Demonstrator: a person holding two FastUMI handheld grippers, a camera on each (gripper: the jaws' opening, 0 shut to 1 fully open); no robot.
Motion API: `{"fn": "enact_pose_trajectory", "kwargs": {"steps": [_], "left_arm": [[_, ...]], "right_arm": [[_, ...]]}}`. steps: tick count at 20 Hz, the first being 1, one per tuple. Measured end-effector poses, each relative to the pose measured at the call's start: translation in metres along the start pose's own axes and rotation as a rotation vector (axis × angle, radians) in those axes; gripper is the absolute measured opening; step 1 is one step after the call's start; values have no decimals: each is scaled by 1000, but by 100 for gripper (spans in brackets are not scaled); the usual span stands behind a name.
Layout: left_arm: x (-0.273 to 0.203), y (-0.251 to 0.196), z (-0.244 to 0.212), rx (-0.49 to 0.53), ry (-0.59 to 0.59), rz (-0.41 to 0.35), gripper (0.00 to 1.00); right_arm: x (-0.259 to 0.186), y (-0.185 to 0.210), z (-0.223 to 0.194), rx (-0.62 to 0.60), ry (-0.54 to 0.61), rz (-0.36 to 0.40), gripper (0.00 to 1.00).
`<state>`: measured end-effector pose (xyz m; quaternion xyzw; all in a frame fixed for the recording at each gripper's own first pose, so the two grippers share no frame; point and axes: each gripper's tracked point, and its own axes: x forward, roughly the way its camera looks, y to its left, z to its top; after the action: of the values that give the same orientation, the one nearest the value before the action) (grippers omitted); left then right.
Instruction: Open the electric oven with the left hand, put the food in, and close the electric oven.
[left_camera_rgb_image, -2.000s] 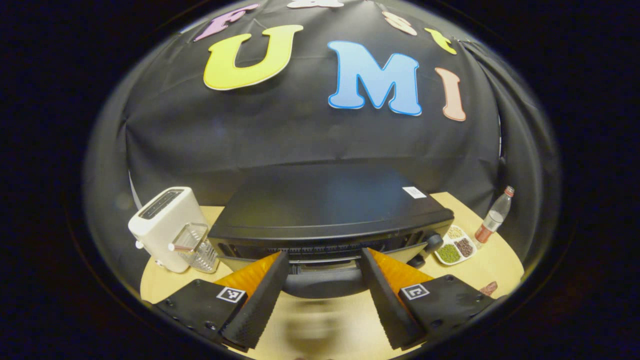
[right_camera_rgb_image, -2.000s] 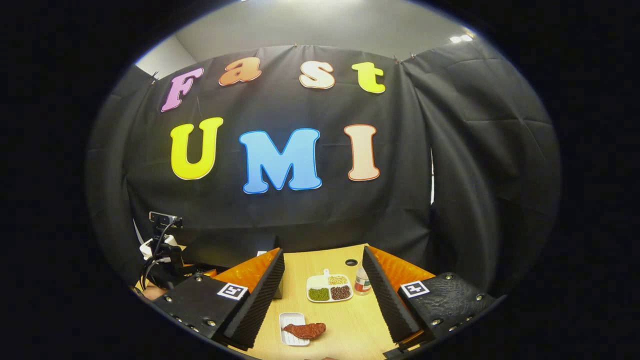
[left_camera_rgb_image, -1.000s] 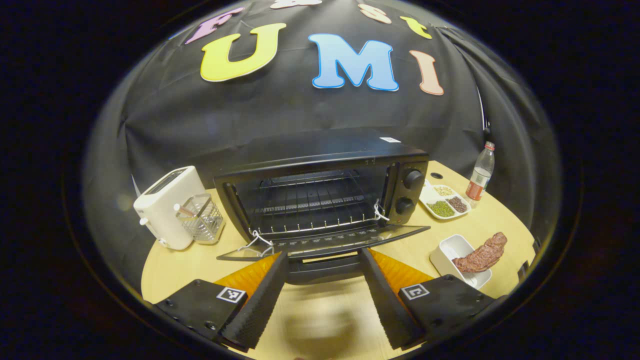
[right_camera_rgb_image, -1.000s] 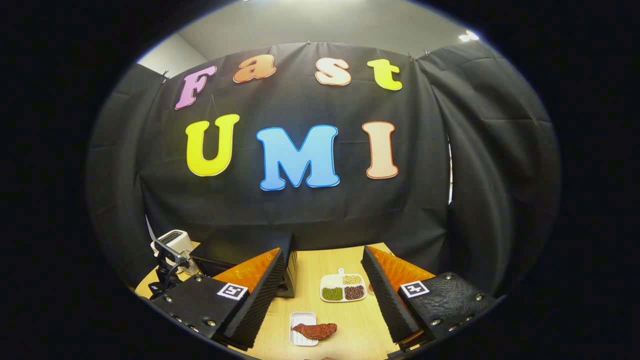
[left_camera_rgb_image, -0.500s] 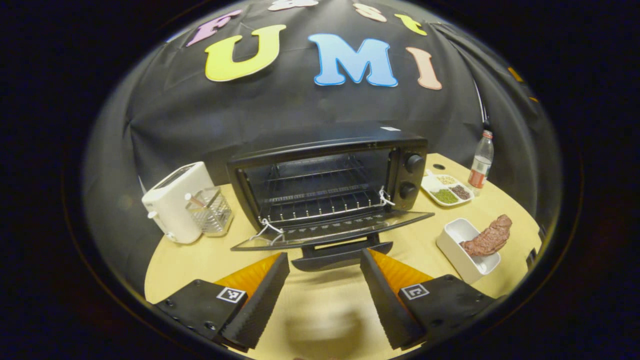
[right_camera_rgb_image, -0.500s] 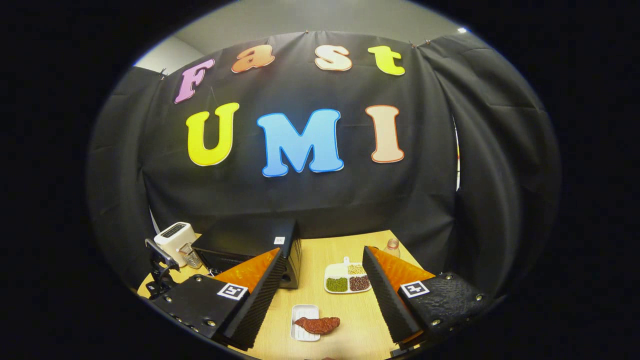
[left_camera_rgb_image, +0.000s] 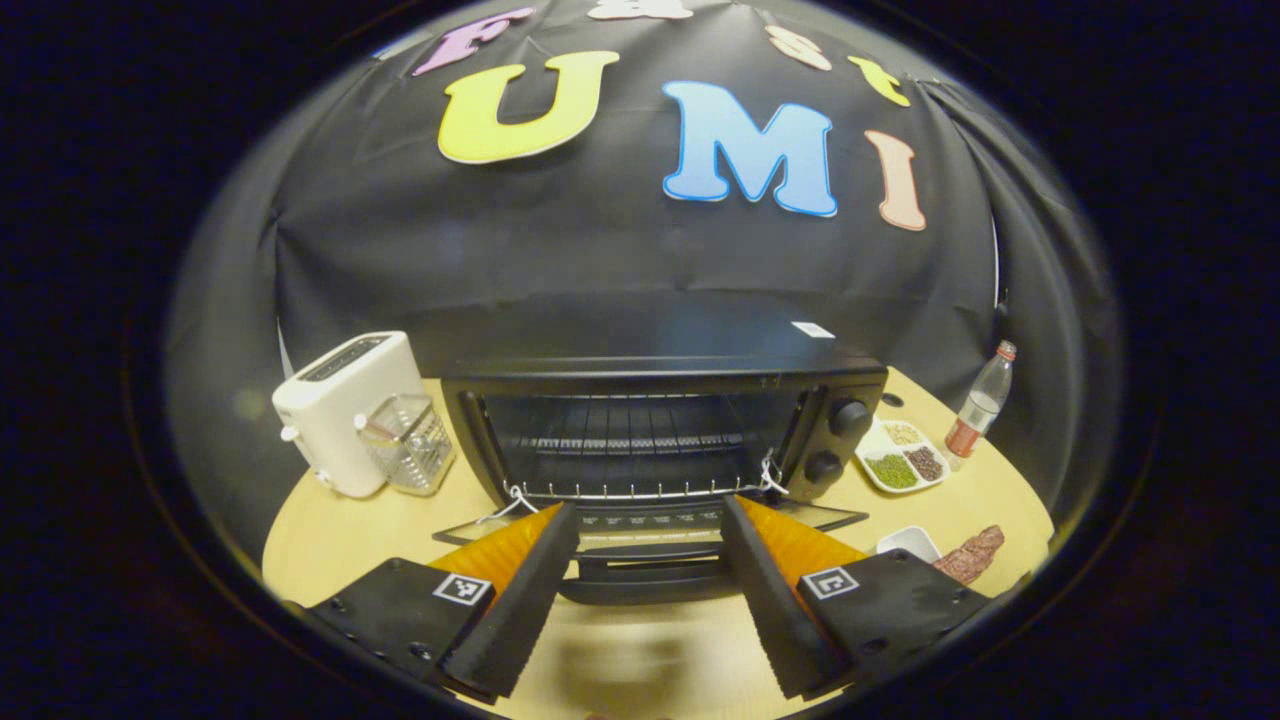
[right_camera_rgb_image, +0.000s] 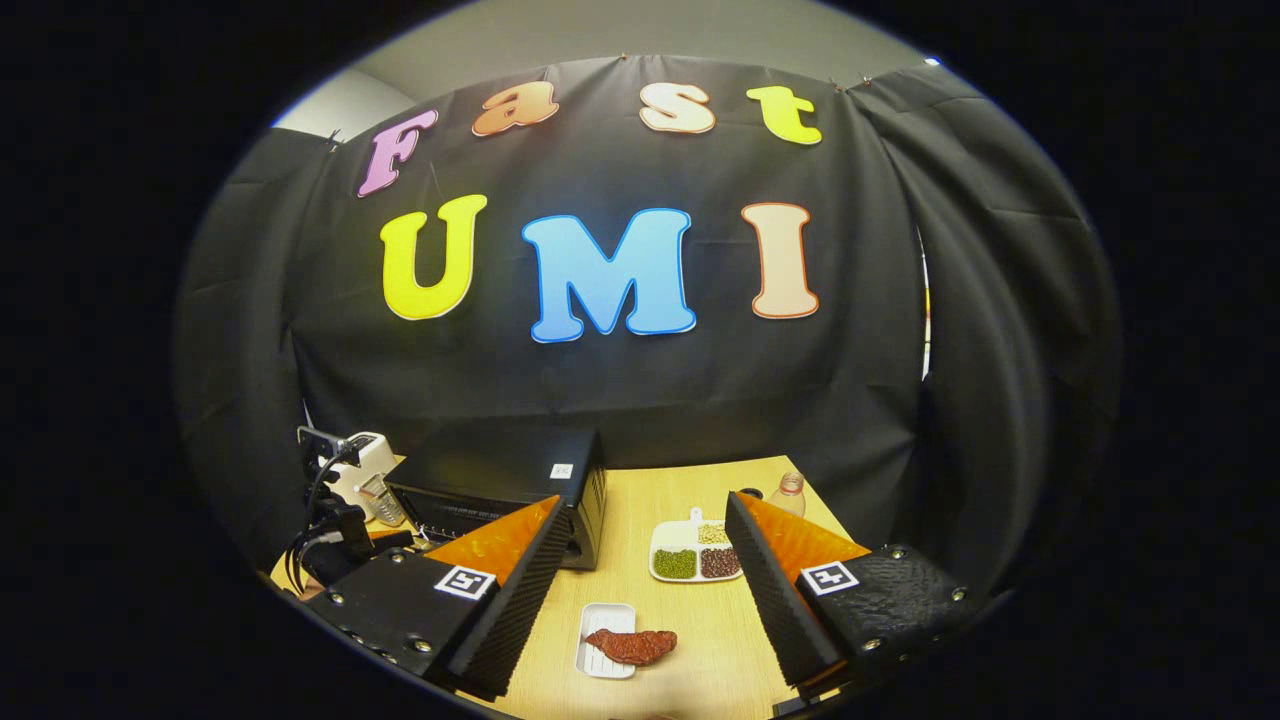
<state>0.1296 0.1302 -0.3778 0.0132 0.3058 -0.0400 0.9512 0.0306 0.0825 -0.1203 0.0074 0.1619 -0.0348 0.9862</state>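
Ahead of the left gripper (left_camera_rgb_image: 648, 600), the oven (left_camera_rgb_image: 660, 420): matt black metal shell, bright wire rack, glossy glass door. Its pads (left_camera_rgb_image: 520, 610) matt black ribbed foam, orange plastic backing. Toaster (left_camera_rgb_image: 340, 410) smooth white plastic. Table (right_camera_rgb_image: 690, 630) pale wood-grain, satin. Under the right gripper (right_camera_rgb_image: 648, 600), meat (right_camera_rgb_image: 630, 645) rough, reddish-brown, on white tray (right_camera_rgb_image: 600, 650).

Dim booth lit from above, strong fisheye bending, blurred shadow on tabletop (left_camera_rgb_image: 640, 670).

A wooden table (left_camera_rgb_image: 400, 520) is occupied by an oven (left_camera_rgb_image: 660, 420), toaster (left_camera_rgb_image: 340, 410), divided dish (left_camera_rgb_image: 900, 465), bottle (left_camera_rgb_image: 980, 410) and white tray (right_camera_rgb_image: 605, 640).
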Motion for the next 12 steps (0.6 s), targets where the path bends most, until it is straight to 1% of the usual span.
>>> {"fn": "enact_pose_trajectory", "kwargs": {"steps": [1,4,5,6,8,9,12], "left_arm": [[0,3,-10,-7,17,8,100],[-3,8,-26,-41,33,16,97],[-2,6,-32,-46,40,13,100],[-1,7,-36,-42,49,15,97],[0,8,-44,-32,57,19,97],[2,7,-47,-30,58,19,100],[7,7,-55,-14,66,24,100]], "right_arm": [[1,-4,-3,1,5,-5,95],[9,-15,-20,13,41,-12,95],[13,-17,-27,21,63,-9,95],[18,-18,-37,34,86,-3,95],[27,-21,-55,65,136,18,95],[31,-23,-63,80,155,28,96],[42,-28,-94,152,225,70,97]]}}
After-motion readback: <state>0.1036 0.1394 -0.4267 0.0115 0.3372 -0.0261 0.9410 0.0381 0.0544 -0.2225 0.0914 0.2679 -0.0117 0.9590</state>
